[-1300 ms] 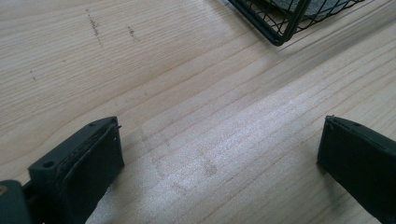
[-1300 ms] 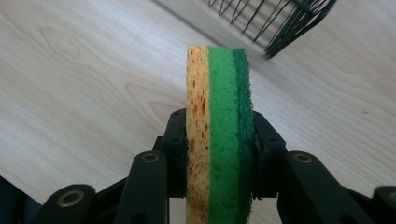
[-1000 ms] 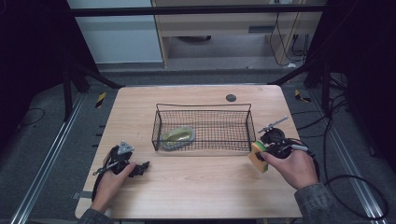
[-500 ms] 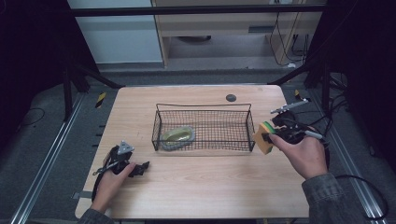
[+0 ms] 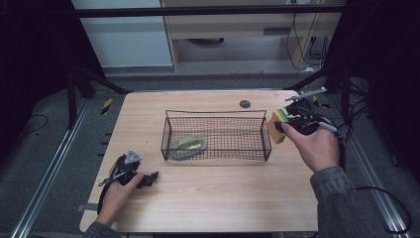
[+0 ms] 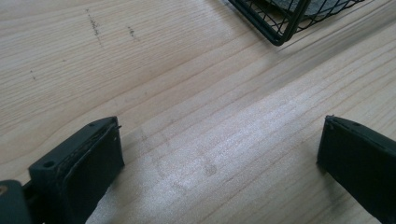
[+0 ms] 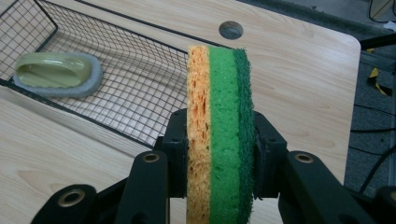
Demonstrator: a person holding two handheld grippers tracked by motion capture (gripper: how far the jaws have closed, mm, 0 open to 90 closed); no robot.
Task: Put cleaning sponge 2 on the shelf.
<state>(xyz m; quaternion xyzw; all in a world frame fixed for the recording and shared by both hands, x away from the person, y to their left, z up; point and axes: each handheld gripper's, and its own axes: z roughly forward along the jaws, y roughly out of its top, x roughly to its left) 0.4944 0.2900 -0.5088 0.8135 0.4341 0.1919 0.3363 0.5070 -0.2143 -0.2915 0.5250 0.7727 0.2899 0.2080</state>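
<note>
My right gripper [image 5: 280, 127] is shut on an orange and green sponge [image 5: 277, 126], held on edge above the table just right of the black wire basket [image 5: 216, 117]. In the right gripper view the sponge [image 7: 219, 130] stands upright between the two black jaws, orange layer to the left, dark green scouring layer to the right. Inside the basket, at its left end, lies a pale green scrubber with a grey pad [image 5: 188, 145] [image 7: 56, 74]. My left gripper [image 5: 151, 177] rests on the table at the front left, open, with bare wood between its fingers [image 6: 88, 158].
A wooden table [image 5: 213, 198] with a round grommet hole [image 5: 244, 103] behind the basket. A basket corner [image 6: 280, 28] lies ahead of the left gripper. Dark floor, metal rails and cables surround the table; the right edge is close to the right hand.
My right gripper has lifted the sponge off the table and carried it up and back along the basket's right end. The left gripper has stayed put.
</note>
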